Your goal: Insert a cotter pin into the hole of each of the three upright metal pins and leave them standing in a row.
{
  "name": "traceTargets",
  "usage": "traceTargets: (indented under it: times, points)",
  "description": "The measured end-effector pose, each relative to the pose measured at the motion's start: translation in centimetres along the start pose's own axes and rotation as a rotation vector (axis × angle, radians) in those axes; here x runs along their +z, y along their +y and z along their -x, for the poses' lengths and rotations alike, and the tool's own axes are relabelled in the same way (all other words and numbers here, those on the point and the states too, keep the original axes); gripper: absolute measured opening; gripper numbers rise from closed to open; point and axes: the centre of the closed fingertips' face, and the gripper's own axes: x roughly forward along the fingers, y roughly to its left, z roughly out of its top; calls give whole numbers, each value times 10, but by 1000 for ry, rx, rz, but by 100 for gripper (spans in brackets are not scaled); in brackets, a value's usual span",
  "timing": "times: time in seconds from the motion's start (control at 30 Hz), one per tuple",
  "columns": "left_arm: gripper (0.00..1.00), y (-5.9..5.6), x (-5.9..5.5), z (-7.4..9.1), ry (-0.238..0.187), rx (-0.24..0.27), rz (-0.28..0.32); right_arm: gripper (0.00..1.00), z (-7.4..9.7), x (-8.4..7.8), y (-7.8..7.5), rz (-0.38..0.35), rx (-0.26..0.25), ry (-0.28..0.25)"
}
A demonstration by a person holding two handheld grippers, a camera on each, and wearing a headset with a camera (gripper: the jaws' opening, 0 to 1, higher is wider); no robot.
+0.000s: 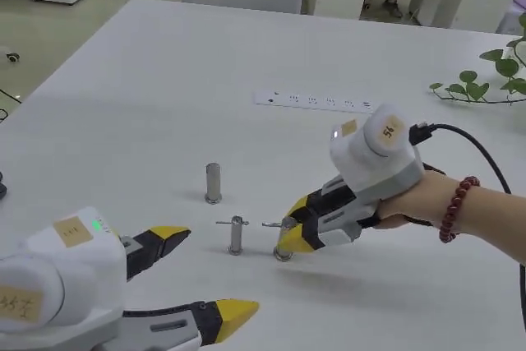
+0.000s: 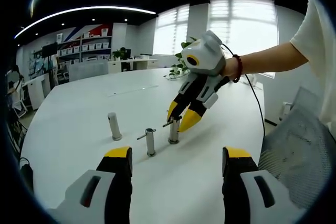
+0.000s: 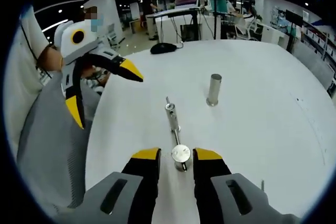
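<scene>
Pins, metal, three, upright in a row on white table (image 1: 148, 88), toward its near edge. Bare metal pin (image 1: 213, 182) at the row's left end, nothing through it. Middle metal pin (image 1: 237, 237) with first cotter pin (image 1: 223, 222) crosswise through its top. Third metal pin (image 1: 282, 253) at the right end, second cotter pin (image 1: 271, 224) jutting leftward from its head. Right gripper (image 1: 289, 228) in a hand (image 1: 411, 201), yellow-tipped jaws close on either side of that head; clamped or merely straddling, cannot tell. Left gripper (image 1: 222, 270) over the near edge, jaws spread wide, holding nothing. Power strip (image 1: 316, 102) toward the far edge; leafy vine (image 1: 493, 80) at the right edge.
</scene>
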Motion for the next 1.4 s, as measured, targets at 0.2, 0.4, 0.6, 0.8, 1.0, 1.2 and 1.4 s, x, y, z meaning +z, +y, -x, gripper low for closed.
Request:
traceTargets:
  times: [0.2, 0.4, 0.6, 0.8, 1.0, 1.2, 1.4]
  points:
    - [71, 0, 2, 0, -6, 3, 4, 34, 4, 17, 0, -49, -11, -69]
    - [73, 3, 3, 1, -11, 14, 8, 38, 3, 40, -2, -73, -46, -132]
    - [75, 4, 5, 3, -16, 25, 9, 38, -3, 57, -12, -65, -103, -174]
    - [79, 5, 5, 2, -17, 25, 12, 37, -10, 68, -30, -73, -162, -212]
    - [82, 5, 5, 1, -16, 23, 15, 37, -24, 76, -37, -69, -173, -240]
    - [85, 6, 4, 1, -13, 27, 21, 35, -40, 80, -46, -71, -185, -260]
    - [88, 6, 3, -1, -10, 20, 24, 34, -49, 88, -56, -84, -198, -282]
